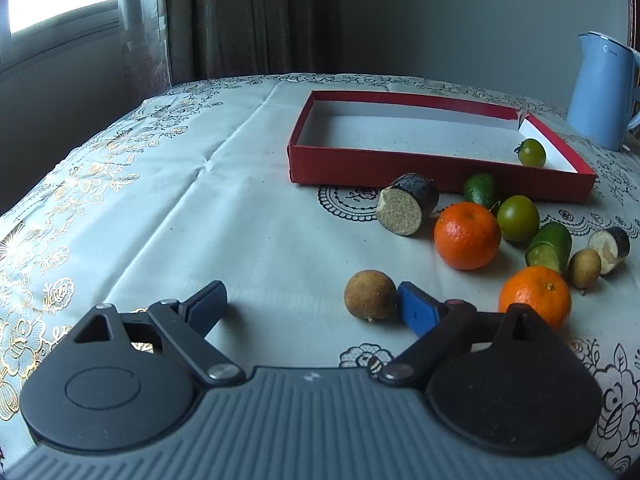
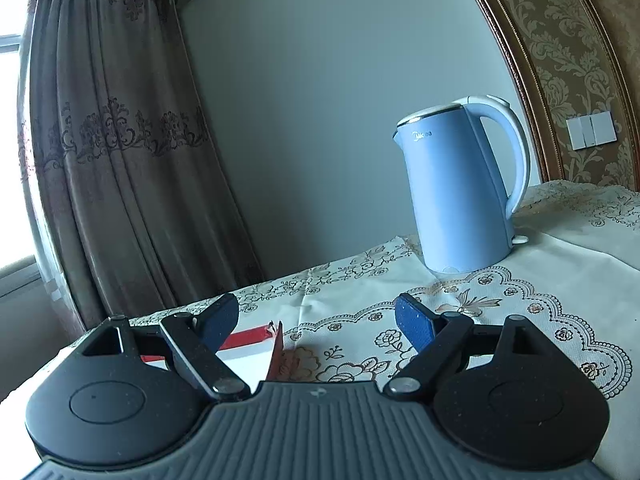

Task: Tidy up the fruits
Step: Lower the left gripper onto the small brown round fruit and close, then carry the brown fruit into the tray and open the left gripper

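the red box [image 1: 436, 178] sits on the tabletop [image 1: 248, 200], one green tomato [image 1: 531, 152] already inside near its right wall. the rest of the fruit is scattered just in front of the box. the left tool [image 1: 310, 306] is spread apart around nothing, the brown longan [image 1: 370, 296] touching its right pad's inner face, so it should be centred before squeezing gently. the right tool [image 2: 316, 320] is held apart, empty, near the box corner.

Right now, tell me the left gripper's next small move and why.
Probably ease the left gripper rightward to centre the brown round fruit, then close. Its jaws are open; the fruit lies beside the right-hand pad, off-centre. The red box holds only one green tomato.
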A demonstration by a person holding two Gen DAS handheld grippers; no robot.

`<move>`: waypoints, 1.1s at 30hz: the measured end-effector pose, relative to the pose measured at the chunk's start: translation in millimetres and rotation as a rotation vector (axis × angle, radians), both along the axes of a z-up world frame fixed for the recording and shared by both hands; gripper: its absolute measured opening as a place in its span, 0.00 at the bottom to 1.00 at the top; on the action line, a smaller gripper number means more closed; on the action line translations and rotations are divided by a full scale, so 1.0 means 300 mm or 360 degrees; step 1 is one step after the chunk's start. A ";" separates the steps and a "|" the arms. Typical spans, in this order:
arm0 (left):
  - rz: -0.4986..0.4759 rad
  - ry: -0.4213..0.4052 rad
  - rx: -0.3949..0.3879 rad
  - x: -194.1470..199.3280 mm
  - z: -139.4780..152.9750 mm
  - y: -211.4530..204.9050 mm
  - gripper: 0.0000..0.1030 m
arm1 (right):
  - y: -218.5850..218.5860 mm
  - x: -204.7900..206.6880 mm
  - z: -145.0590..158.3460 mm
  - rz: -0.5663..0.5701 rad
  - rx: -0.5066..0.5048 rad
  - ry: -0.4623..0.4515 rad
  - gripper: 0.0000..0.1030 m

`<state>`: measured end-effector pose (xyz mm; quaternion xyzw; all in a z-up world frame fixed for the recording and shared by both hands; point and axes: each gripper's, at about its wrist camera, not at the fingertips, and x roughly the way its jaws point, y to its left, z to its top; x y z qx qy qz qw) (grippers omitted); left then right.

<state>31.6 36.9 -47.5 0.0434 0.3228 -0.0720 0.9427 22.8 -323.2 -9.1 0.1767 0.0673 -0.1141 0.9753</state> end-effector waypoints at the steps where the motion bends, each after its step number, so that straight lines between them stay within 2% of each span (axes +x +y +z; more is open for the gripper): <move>1: 0.0000 -0.0001 0.0001 -0.001 0.000 -0.001 0.88 | -0.001 -0.001 0.001 -0.0002 -0.0003 -0.0004 0.83; 2: -0.0002 -0.0004 -0.0002 -0.002 0.000 -0.002 0.87 | -0.001 -0.002 0.002 -0.0004 -0.0004 -0.0007 0.83; 5: -0.0023 -0.0032 0.0006 -0.012 0.002 -0.009 0.76 | -0.006 0.000 0.003 0.0000 -0.0003 -0.0010 0.83; 7: -0.0044 -0.0051 0.0014 -0.020 0.005 -0.018 0.61 | -0.006 0.001 0.004 0.0001 -0.0007 -0.0011 0.83; 14: -0.0087 -0.0064 0.0070 -0.030 0.017 -0.056 0.25 | 0.001 0.001 0.002 -0.0009 -0.0038 -0.0013 0.83; 23: -0.0050 -0.0075 0.0053 -0.030 0.037 -0.040 0.24 | 0.013 -0.001 0.004 -0.0005 -0.0063 -0.0026 0.83; 33: -0.0017 -0.0161 0.0101 -0.011 0.118 -0.090 0.24 | 0.017 -0.006 0.003 -0.0006 -0.0061 -0.0028 0.83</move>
